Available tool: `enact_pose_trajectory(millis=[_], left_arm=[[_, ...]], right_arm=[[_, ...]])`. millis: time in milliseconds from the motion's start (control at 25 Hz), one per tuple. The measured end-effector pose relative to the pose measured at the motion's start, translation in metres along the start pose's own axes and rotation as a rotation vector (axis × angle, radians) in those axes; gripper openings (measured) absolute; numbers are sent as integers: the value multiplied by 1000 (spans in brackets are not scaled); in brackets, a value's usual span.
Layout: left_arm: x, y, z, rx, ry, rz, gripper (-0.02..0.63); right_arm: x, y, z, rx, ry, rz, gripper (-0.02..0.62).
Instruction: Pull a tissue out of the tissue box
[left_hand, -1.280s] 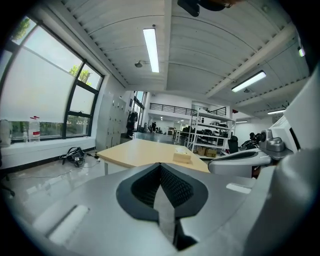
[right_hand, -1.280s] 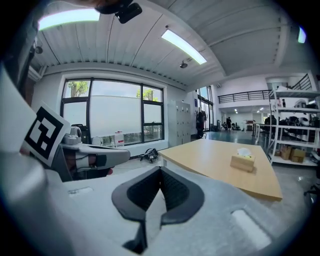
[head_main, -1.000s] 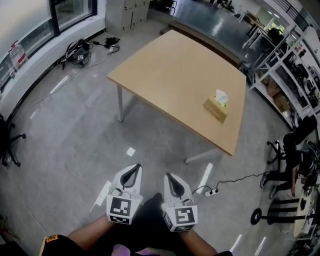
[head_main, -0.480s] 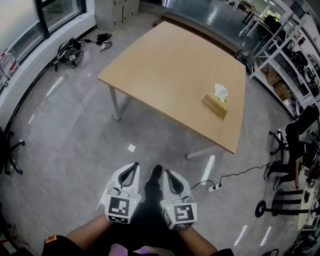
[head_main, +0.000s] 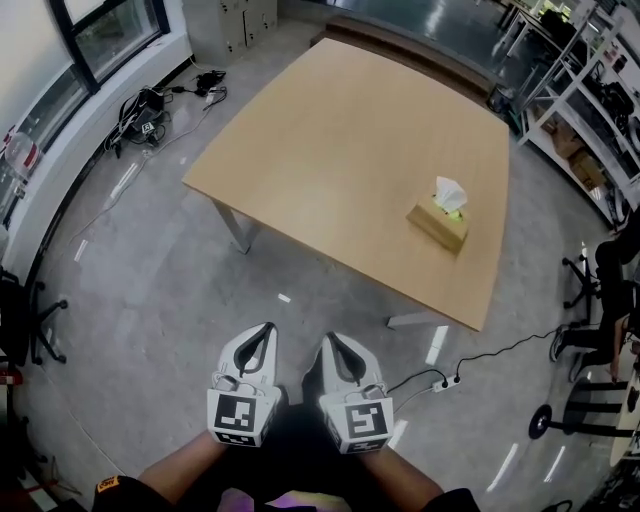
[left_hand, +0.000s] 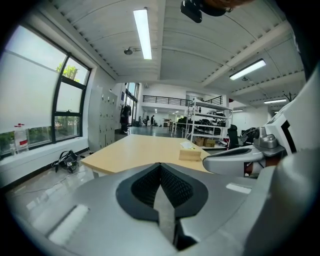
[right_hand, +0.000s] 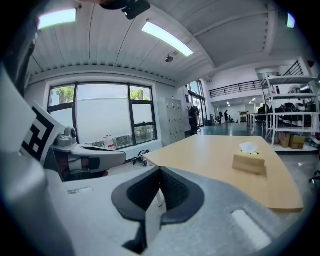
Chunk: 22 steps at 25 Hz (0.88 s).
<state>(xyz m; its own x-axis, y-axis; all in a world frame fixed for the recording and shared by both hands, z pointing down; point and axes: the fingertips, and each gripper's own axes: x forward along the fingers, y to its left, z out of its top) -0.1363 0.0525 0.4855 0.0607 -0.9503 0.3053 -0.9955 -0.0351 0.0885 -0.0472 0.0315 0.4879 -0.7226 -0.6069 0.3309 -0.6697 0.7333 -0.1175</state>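
A tan tissue box (head_main: 437, 226) with a white tissue (head_main: 450, 192) sticking up lies near the right edge of the wooden table (head_main: 350, 150). Both grippers hover low over the floor, well short of the table. My left gripper (head_main: 264, 338) is shut with nothing in it, and my right gripper (head_main: 334, 346) beside it is also shut and empty. Past the closed left gripper (left_hand: 160, 165), the left gripper view shows the tissue box (left_hand: 190, 154) far off. From the right gripper (right_hand: 160, 170), the tissue box (right_hand: 248, 163) sits ahead on the right.
Tangled cables (head_main: 150, 104) lie on the grey floor by the window wall. A power strip (head_main: 442, 381) with a cord lies right of the grippers. Metal shelving (head_main: 590, 70) and a seated person (head_main: 612, 272) are at the right; an office chair (head_main: 28, 325) is at the left.
The head view has shifted a little, so the table and tissue box sit slightly lower and further right. Both grippers stay shut, side by side.
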Motion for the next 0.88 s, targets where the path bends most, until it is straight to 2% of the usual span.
enact_pose_trajectory(millis=[480, 720, 880], left_arm=[[110, -41, 37, 47, 11, -40, 18], [138, -56, 50, 70, 12, -78, 18], [157, -64, 55, 92, 20, -132, 18]], right_arm=[[30, -118, 26, 11, -10, -65, -8], [31, -150, 33, 26, -14, -107, -8], [37, -165, 36, 39, -10, -145, -8]])
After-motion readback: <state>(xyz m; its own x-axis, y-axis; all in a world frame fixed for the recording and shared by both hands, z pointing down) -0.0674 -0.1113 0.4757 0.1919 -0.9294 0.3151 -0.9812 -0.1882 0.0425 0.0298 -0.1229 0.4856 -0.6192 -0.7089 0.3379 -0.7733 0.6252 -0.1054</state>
